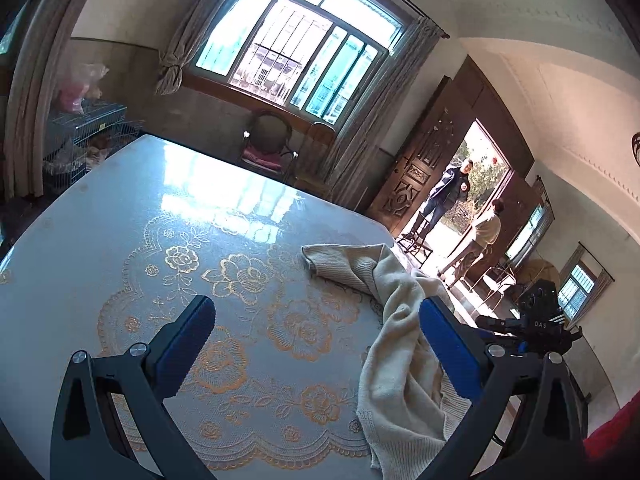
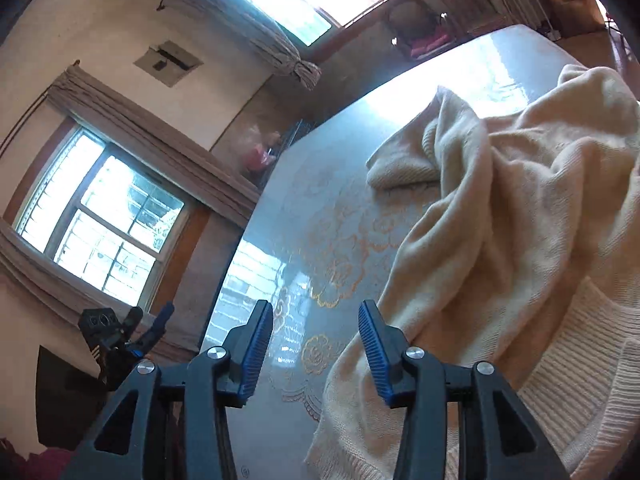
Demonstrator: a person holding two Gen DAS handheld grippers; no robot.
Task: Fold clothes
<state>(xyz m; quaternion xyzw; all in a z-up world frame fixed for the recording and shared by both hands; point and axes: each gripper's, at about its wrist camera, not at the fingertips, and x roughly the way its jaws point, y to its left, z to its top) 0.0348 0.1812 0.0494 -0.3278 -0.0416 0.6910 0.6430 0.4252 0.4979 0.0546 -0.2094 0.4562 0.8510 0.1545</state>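
Table (image 1: 100, 216) fills most of both views: glossy grey-white top with an orange floral lace print, window glare across the far half. Cream knit sweater (image 2: 520, 216) lies crumpled in a heap on it, toward the table's right side as the left wrist view has it; one ribbed cuff or hem end sticks out flat toward the centre, another ribbed edge hangs by the near table edge.

Left gripper (image 1: 316, 344): jaws wide apart, nothing between them. Blue pads over the printed tabletop; right-hand finger (image 1: 452, 352) sits just beside the sweater's draped fold, can't tell if it touches.

Right gripper (image 2: 316, 344): jaws parted, narrower than the left, gripping nothing. Its right-hand finger (image 2: 376, 352) is at the sweater's edge, cloth bunched right behind it; contact unclear. Bare table between the pads.

Background: barred window (image 1: 296, 52) with tied grey curtains, chair (image 1: 268, 148) with a pink cushion under it, carved wooden door (image 1: 420, 176) open, two people (image 1: 452, 192) standing in the doorway. Wire cage (image 1: 84, 136) at far left.
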